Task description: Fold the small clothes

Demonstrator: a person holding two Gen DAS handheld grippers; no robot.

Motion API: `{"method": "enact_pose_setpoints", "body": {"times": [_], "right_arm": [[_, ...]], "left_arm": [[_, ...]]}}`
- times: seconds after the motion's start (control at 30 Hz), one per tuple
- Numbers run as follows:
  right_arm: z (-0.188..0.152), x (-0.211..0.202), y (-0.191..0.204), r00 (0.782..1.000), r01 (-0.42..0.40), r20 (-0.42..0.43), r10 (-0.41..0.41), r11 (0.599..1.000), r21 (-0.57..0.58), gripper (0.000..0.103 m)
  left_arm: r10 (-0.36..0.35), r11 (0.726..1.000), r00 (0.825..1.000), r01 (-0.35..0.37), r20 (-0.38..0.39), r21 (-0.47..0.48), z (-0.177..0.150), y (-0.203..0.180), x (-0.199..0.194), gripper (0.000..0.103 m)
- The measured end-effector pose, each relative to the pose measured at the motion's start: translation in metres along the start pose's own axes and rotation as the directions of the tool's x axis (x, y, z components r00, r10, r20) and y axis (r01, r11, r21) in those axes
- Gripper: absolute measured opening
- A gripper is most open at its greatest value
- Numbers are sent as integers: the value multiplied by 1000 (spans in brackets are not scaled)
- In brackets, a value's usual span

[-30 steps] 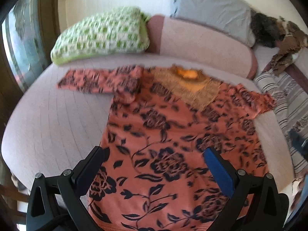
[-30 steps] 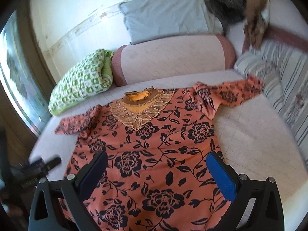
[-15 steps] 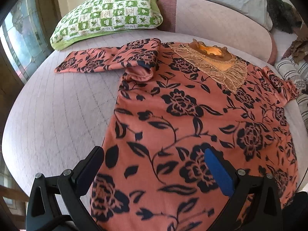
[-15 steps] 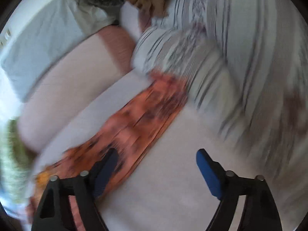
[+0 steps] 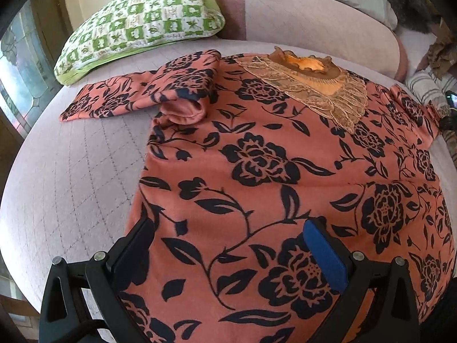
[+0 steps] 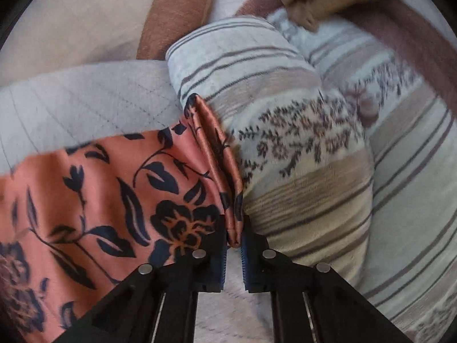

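An orange top with a black flower print [image 5: 257,165] lies flat, front up, on a pale quilted bed [image 5: 71,177], with a gold lace collar [image 5: 314,85] at the far end. Its left sleeve [image 5: 128,97] stretches out to the left, bunched at the shoulder. My left gripper [image 5: 228,245] is open and hovers over the lower body of the top. In the right wrist view, my right gripper [image 6: 234,237] is shut on the cuff edge of the right sleeve [image 6: 217,154], beside a striped cushion.
A green checked pillow [image 5: 142,20] and a pink bolster [image 5: 300,14] lie beyond the top. A striped and patterned cushion [image 6: 285,131] presses against the right sleeve end. Brown and dark clothes [image 5: 414,8] are piled at the far right. A window [image 5: 17,65] is on the left.
My right gripper swung from over the top's body to the right sleeve end and closed on the cuff. My left gripper moved in lower over the top and stayed open.
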State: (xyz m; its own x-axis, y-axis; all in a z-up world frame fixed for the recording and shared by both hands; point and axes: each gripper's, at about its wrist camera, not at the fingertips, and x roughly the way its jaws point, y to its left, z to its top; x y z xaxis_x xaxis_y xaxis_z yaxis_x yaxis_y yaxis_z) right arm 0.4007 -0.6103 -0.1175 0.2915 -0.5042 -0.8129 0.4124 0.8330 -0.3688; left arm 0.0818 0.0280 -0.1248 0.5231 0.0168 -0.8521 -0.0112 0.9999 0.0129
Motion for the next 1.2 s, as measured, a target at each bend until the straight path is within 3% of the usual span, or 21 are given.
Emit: {"method": "enact_pose_setpoints", "body": {"times": [0.1, 0.2, 0.3, 0.33, 0.37, 0.4, 0.57, 0.6, 0.63, 0.67, 0.7, 0.73, 0.77, 0.8, 0.87, 0.9, 1.0, 1.1, 1.13, 1.17, 1.2], "right_arm": [[9, -43, -13, 983, -174, 76, 169, 982, 68, 7], [16, -117, -5, 924, -350, 182, 337, 936, 40, 8], [17, -194, 27, 814, -540, 245, 527, 841, -15, 8], [12, -223, 47, 756, -619, 244, 607, 785, -37, 8], [9, -240, 65, 720, -660, 238, 652, 749, -56, 8], [2, -263, 89, 663, -716, 229, 712, 693, -81, 8], [-51, -342, 207, 455, -876, 147, 878, 471, -103, 9], [-59, -344, 229, 420, -896, 129, 898, 432, -97, 12], [-73, -345, 263, 367, -922, 91, 926, 375, -93, 12], [-84, -343, 291, 346, -933, 31, 938, 347, -96, 21], [-99, -336, 325, 335, -938, -52, 941, 328, -110, 32], [-109, -332, 342, 354, -932, -86, 931, 344, -117, 71], [-121, -315, 360, 401, -914, -124, 908, 388, -118, 88], [-131, -296, 367, 416, -909, -149, 897, 405, -102, 88], [-146, -272, 354, 378, -925, -161, 912, 381, -15, 88], [-148, -262, 343, 371, -926, -143, 918, 377, 19, 88], [-143, -234, 285, 399, -910, -71, 914, 404, 90, 88], [-116, -208, 237, 393, -909, -10, 920, 390, 147, 88], [-111, -187, 217, 410, -895, 1, 912, 403, 191, 91], [-108, -169, 206, 465, -861, -25, 885, 459, 220, 93], [-111, -134, 199, 557, -776, -115, 822, 565, 280, 92]], "left_arm": [[-11, 999, 1000, 12, 23, -36, -2, 12, -7, 103], [-28, 996, 998, 32, 47, -83, -5, 26, -17, 103], [-51, 990, 995, 61, 81, -123, -9, 40, -30, 103], [-54, 990, 995, 65, 88, -128, -10, 43, -34, 103], [-55, 989, 994, 68, 99, -134, -11, 47, -38, 103], [-55, 988, 992, 70, 113, -140, -14, 52, -45, 103], [-24, 982, 988, 51, 154, -179, -25, 83, -64, 103], [-18, 981, 988, 47, 156, -189, -27, 88, -64, 103], [-8, 978, 988, 41, 156, -206, -29, 95, -64, 103], [-1, 975, 989, 35, 151, -220, -29, 101, -63, 103], [1, 973, 989, 33, 147, -230, -30, 105, -62, 103], [1, 970, 989, 34, 147, -241, -29, 110, -61, 103], [3, 969, 989, 33, 145, -245, -30, 112, -61, 103], [2, 968, 990, 34, 141, -248, -28, 114, -61, 103], [-6, 970, 988, 43, 155, -240, -24, 115, -63, 103], [-6, 971, 987, 44, 160, -234, -22, 113, -63, 103], [-30, 977, 986, 64, 166, -202, -6, 102, -58, 103], [-86, 973, 981, 120, 174, -198, 17, 95, -50, 103], [-88, 971, 981, 123, 173, -203, 22, 96, -48, 103], [-103, 963, 980, 141, 170, -231, 30, 102, -42, 103], [-123, 951, 978, 164, 167, -262, 34, 109, -38, 103]]}}
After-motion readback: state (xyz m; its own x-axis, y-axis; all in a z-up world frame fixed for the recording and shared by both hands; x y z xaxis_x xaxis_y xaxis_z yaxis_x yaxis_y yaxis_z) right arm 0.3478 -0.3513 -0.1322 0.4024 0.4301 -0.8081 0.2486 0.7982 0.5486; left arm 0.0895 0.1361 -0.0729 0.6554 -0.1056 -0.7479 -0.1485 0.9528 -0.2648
